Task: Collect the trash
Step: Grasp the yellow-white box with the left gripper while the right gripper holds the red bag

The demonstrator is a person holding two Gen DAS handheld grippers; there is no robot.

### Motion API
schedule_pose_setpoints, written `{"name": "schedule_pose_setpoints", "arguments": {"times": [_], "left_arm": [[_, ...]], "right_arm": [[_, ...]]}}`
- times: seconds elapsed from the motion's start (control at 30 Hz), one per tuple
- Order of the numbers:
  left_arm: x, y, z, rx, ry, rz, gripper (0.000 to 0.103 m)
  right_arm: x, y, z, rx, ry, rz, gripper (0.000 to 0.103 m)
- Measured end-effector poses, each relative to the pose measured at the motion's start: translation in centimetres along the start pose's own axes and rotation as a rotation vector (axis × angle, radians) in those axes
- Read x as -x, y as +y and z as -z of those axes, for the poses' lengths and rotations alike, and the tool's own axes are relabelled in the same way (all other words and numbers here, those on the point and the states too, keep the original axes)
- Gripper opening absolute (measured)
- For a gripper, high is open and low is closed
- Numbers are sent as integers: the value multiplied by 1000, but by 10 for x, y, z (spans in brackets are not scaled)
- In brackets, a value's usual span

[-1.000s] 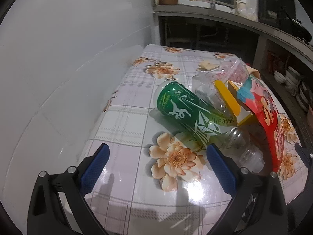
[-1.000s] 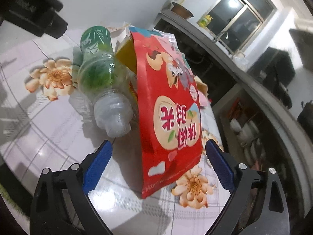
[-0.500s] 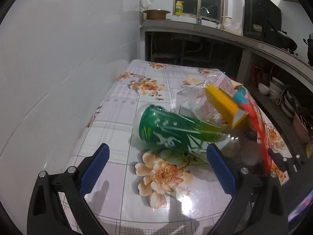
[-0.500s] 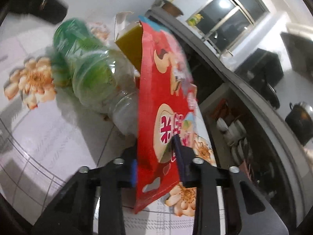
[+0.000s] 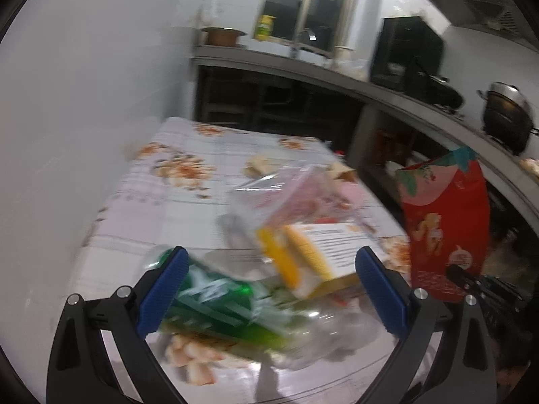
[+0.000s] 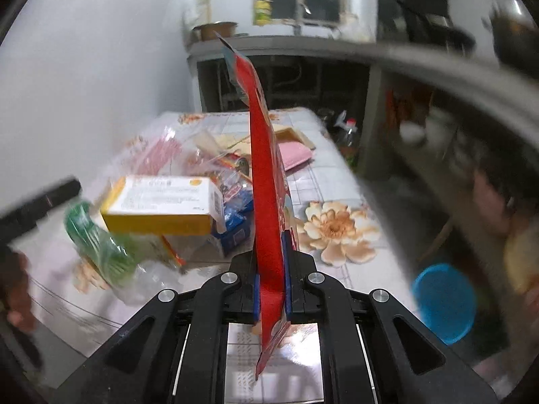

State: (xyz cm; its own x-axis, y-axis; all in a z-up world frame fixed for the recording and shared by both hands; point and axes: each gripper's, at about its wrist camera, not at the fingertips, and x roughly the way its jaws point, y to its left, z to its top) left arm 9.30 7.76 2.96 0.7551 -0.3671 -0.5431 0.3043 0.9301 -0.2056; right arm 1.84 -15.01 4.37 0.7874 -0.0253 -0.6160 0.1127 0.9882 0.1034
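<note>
My right gripper (image 6: 270, 276) is shut on a red snack bag (image 6: 266, 168) and holds it upright, lifted off the table; the bag also shows at the right of the left wrist view (image 5: 444, 222). My left gripper (image 5: 266, 289) is open, its blue pads either side of a green-labelled plastic bottle (image 5: 219, 303) lying on the table. A yellow and white box (image 5: 313, 256) leans on the bottle; it also shows in the right wrist view (image 6: 161, 205). Clear plastic wrappers (image 5: 283, 192) lie behind.
The table (image 5: 175, 195) has a floral checked cloth and stands against a white wall on the left. A blue bin (image 6: 444, 303) sits on the floor at the right. A pink packet (image 6: 296, 156) lies further back. A kitchen counter (image 5: 337, 77) runs behind.
My right gripper closed on the red bag and lifted it upright off the pile. My left gripper moved forward over the green bottle, still open.
</note>
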Motion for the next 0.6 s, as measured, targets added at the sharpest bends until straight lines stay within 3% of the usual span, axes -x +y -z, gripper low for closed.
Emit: {"name": "schedule_pose_setpoints", "arguments": {"times": [0.1,0.27,0.33,0.43,0.6], "left_arm": [[-12,-22,-1,-127,34,58,97],[-38,-64,-11,-466,98,106,97],[-57,-74,-17,-572,169,152,97],[-84,-80,-23,-709,251,161,97],[-126,-81,-23,-812,481,218,97]], "right_arm": [[1,-16,-2,-86,21,-58,9],[4,-27,-2,-137,34,-112,9],[6,-27,1,-145,35,-129,9],[5,-33,4,-164,34,-156,9],[-1,-46,6,-198,43,-196,9]]}}
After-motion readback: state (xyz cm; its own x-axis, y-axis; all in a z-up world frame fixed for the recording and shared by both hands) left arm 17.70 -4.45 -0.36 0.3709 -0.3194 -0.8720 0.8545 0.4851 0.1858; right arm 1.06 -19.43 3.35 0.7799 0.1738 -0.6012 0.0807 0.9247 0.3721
